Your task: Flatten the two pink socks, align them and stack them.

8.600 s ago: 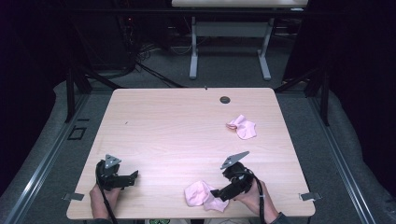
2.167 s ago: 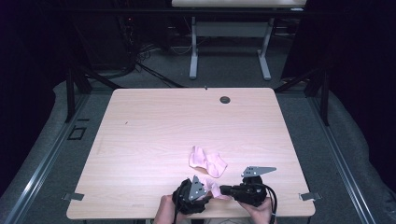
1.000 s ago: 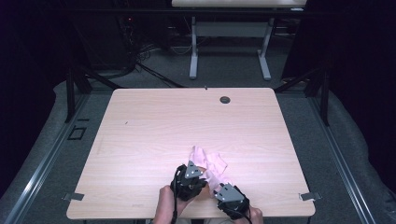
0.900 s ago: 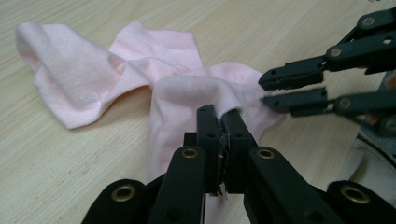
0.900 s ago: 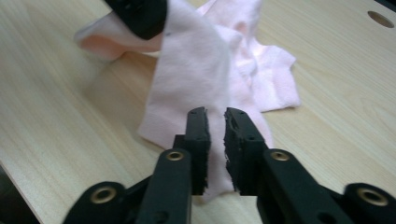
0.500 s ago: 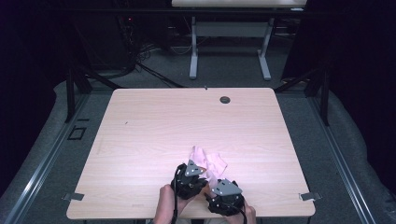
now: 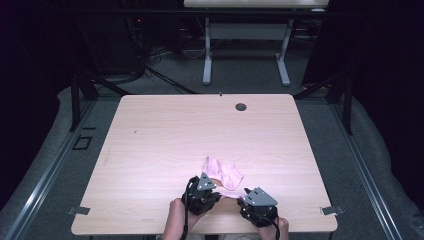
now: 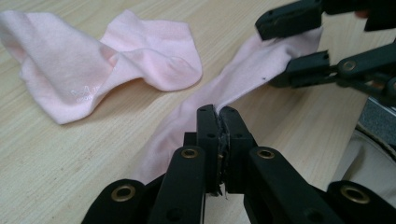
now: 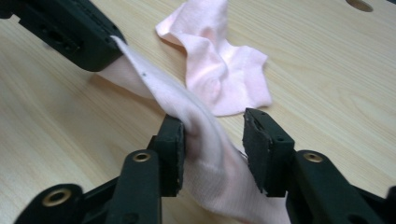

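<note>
Pale wood table [image 7: 165,145], round grommet hole [image 7: 241,106] at far edge; dark room, grey carpet beyond. Pink sock [image 8: 243,79] stretched at near edge, clamped in left gripper [image 8: 218,122]. Right gripper [image 9: 212,135] just been closing, jaws apart round sock. Second sock [image 7: 222,172] crumpled just beyond.

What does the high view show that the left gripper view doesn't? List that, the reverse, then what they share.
High view: the whole table, the round hole near its far edge. Left gripper view: the left gripper pinched shut on the stretched sock, white lettering on the loose sock. Shared: both socks and both grippers; the right gripper has just been closing its fingers, stretched sock between them.
</note>
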